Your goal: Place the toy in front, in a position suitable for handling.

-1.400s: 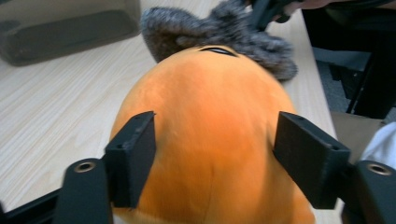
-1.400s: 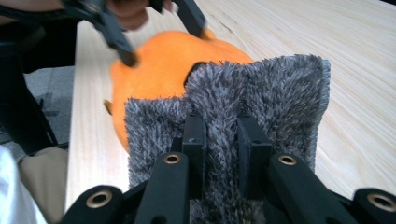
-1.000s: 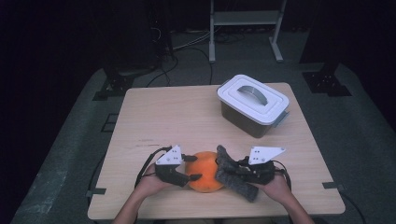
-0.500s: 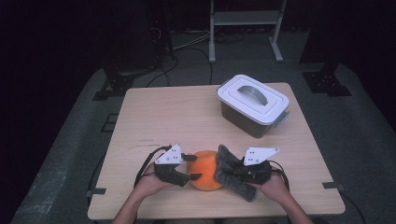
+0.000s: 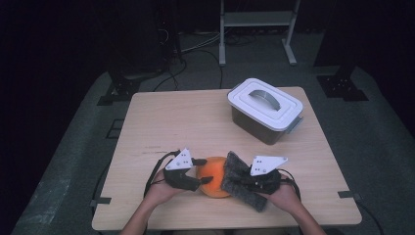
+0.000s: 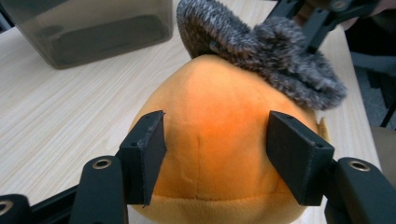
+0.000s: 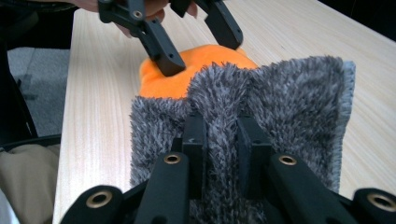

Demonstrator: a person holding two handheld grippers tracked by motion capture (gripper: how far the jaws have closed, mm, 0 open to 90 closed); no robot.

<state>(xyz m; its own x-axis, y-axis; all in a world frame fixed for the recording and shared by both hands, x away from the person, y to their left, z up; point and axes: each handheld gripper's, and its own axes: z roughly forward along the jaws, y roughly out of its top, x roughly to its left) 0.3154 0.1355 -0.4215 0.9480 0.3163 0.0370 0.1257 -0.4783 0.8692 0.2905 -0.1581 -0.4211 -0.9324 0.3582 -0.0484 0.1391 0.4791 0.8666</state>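
An orange plush toy (image 5: 214, 176) lies near the table's front edge. My left gripper (image 5: 204, 171) reaches in from its left. In the left gripper view its pads (image 6: 144, 154) press on both sides of the plush (image 6: 215, 107). The jaws have just closed a little further on it. My right gripper (image 5: 239, 184) is shut on a fold of grey fuzzy cloth (image 5: 237, 178), pinched between its pads (image 7: 195, 140). The cloth (image 7: 280, 93) leans on the plush's right side and drapes partly over its top (image 6: 275, 60).
A white-lidded plastic box (image 5: 264, 107) with a handle stands at the back right of the wooden table (image 5: 171, 122). Cables trail from both grippers. Stand legs and cables lie on the dark floor behind the table.
The left jaws have narrowed slightly on the plush, which looks rounder. The right gripper has nudged the cloth a little closer against it.
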